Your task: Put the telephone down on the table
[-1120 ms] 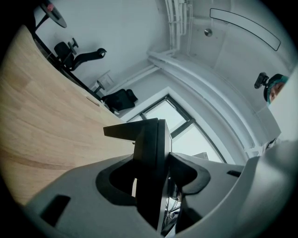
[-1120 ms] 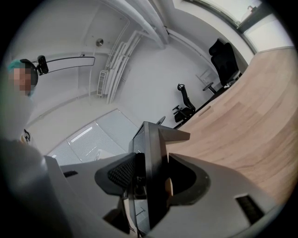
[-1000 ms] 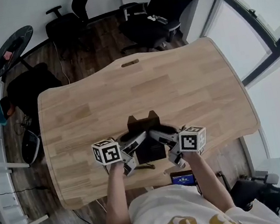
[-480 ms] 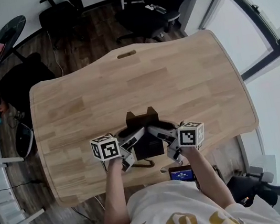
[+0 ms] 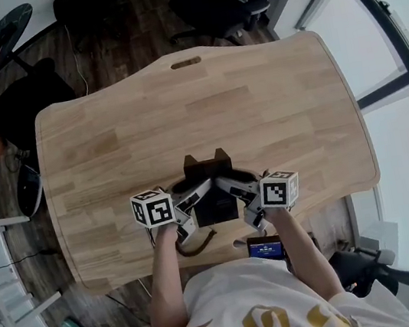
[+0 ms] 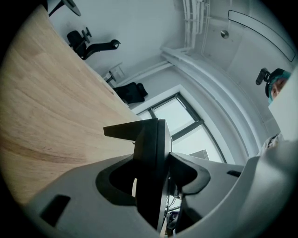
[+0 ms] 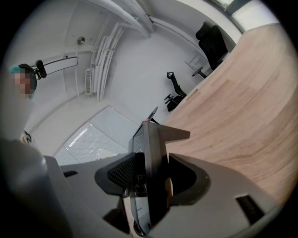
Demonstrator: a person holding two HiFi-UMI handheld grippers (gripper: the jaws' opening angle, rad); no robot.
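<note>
Well, telephone [image 5: 216, 206] looks hard, stiff, a bit heavy, so 2 grips on its thin sides fit. It's low over counter [image 5: 272, 101], near edge; left hand-held gripper [image 5: 196, 193] & right hand-held gripper [image 5: 230, 188] both clamped on it.

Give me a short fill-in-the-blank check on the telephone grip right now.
1. The telephone is held by ____ grippers (a number).
2. The left gripper and the right gripper each have their jaws ____ (open/shut) on it.
3. The table beneath it is made of ____.
Missing words: two; shut; wood.
</note>
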